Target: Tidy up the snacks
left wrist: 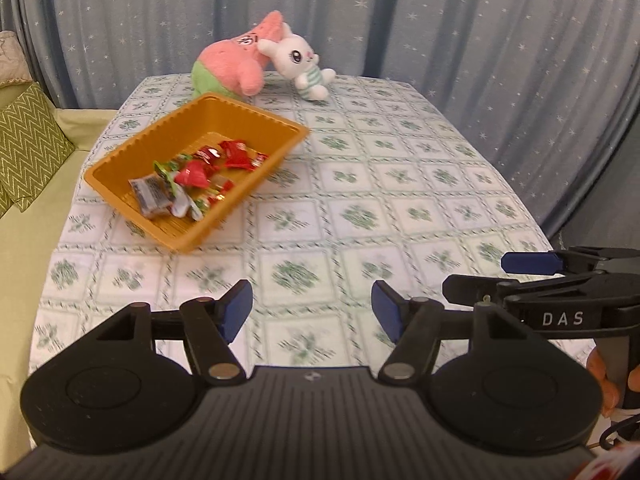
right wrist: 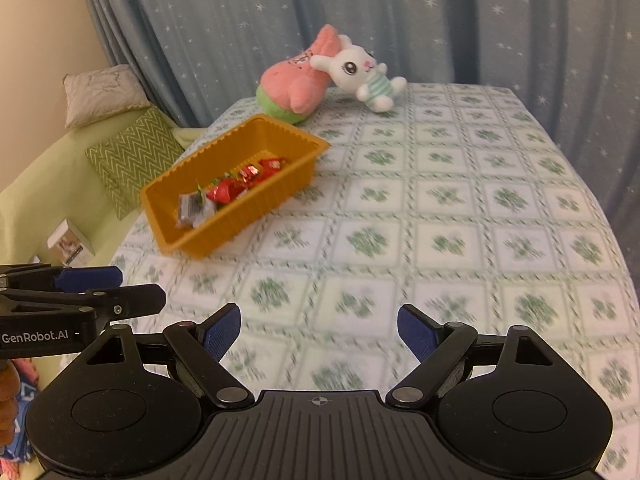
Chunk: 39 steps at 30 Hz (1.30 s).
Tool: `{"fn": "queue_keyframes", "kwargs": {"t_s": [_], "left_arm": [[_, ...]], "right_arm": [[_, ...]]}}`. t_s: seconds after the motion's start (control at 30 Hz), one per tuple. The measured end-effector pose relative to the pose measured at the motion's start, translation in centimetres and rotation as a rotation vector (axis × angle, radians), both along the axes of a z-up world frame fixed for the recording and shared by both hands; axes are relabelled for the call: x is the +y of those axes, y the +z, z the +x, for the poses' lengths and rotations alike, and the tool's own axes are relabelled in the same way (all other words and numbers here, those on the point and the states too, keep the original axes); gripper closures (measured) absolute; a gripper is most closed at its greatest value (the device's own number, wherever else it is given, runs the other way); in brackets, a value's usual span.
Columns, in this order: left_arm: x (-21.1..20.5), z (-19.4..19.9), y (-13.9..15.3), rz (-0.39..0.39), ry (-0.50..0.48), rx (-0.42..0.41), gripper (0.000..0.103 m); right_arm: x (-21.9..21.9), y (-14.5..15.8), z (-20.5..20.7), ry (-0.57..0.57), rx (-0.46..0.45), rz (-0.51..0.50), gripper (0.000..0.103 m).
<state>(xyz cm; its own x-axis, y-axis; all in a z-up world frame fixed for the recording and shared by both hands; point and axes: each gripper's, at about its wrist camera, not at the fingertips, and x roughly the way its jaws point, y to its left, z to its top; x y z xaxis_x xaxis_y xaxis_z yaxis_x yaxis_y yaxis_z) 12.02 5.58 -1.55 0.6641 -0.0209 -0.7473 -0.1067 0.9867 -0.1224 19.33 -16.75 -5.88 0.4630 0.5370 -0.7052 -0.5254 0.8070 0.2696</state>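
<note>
**Both Grippers Empty Above the Cloth; Snacks Collected in the Orange Tray**

The left gripper [left wrist: 312,312] hangs low over the near edge of the table [left wrist: 400,200], blue pads spread apart, nothing between them. The right gripper [right wrist: 319,334] hangs alongside it in the same condition: pads apart, empty. Each one shows side-on at the edge of the other's camera view.

The orange tray [left wrist: 120,160] sits at about 10 o'clock from the left gripper and about 11 o'clock from the right, angled on the green-patterned tablecloth. The wrapped snacks [left wrist: 192,180] lie loose on its floor: several red wrappers, one grey-brown packet, some green-and-white ones. No snack is visible on the cloth outside the tray. Beyond the tray, at roughly 12 o'clock, a pink star plush [left wrist: 236,64] and a white rabbit plush [left wrist: 300,64] lean together at the far edge.

Judgement: collection appears complete or nearly so; the remaining step is probably tidying the tray's contents or squaring the tray itself.

Procedure advice:
- Approach any wrapper from above, pads wide, and close on its twisted end rather than its slippery middle.
- The tray looks light; steady its near wall with one gripper while the other works inside.
- Keep clear of the plush toys.
</note>
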Motion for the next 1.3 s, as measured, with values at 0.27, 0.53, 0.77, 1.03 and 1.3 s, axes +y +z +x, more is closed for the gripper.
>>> {"fn": "queue_keyframes", "kwargs": {"t_s": [0.27,0.53,0.77,1.03,1.3], "left_arm": [[-4.7,-2.6,-0.2,0.0,-0.024,0.005,0.039],[-7.8,-4.1,-0.2,0.008,-0.051,0.006,0.039],[-8.8,-4.6,-0.2,0.011,-0.066,0.002,0.039],[-8.9,-5.0,-0.1,0.013,-0.067,-0.002,0.039],[-8.8,-5.1,0.0,0.011,-0.063,0.0,0.039]], "right_arm": [[-5.3,-0.1,-3.0,-0.024,0.011,0.009,0.018],[-8.5,-0.2,-4.9,-0.048,0.015,0.02,0.018],[-9.9,-0.3,-5.6,-0.068,0.016,0.025,0.018],[-10.1,-0.3,-5.9,-0.069,0.015,0.029,0.018],[-10.0,-0.2,-6.1,-0.069,0.015,0.029,0.018]]}}
